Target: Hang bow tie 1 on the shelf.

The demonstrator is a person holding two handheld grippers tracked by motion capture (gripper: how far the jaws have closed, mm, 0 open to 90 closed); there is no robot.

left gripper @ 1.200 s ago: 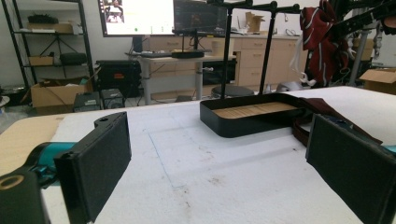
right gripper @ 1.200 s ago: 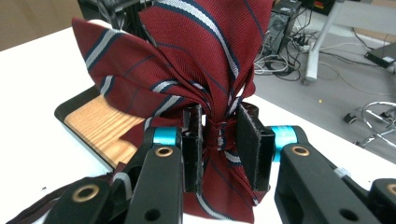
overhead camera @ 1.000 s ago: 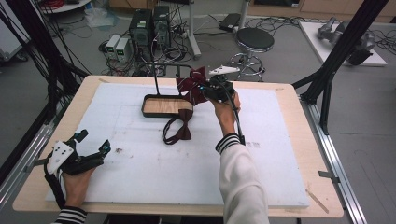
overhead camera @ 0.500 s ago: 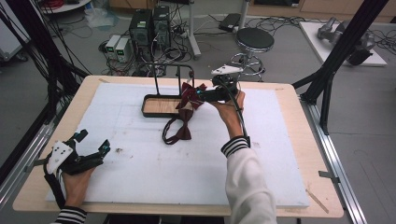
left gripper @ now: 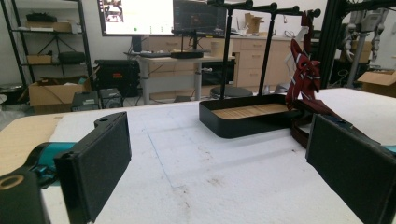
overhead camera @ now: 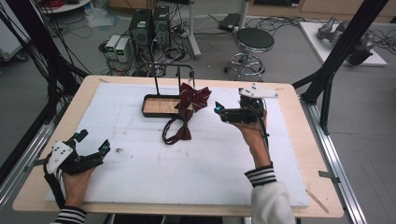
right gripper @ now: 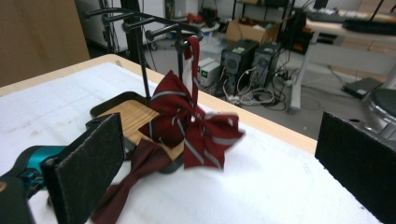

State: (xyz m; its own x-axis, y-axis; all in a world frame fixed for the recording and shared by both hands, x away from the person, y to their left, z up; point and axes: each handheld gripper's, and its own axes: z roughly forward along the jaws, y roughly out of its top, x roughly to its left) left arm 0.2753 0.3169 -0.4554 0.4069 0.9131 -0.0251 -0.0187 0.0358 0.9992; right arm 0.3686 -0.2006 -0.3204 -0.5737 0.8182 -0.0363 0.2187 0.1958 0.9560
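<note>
A striped maroon bow tie hangs by its strap from the black rack over the wood-lined tray. A plain maroon bow tie lies on the white mat, partly against the tray. My right gripper is open just right of the striped tie, jaws pointing at it and holding nothing. My left gripper rests open at the mat's near left corner, far from the tray and the striped tie.
The white mat covers most of the wooden table. Beyond the far edge are computer towers and a stool. Black frame posts stand at the right; a metal rail runs along the right side.
My right gripper has let go of the striped bow tie and drawn back to the right and toward me. The tie now hangs from the rack. The left gripper has not moved.
</note>
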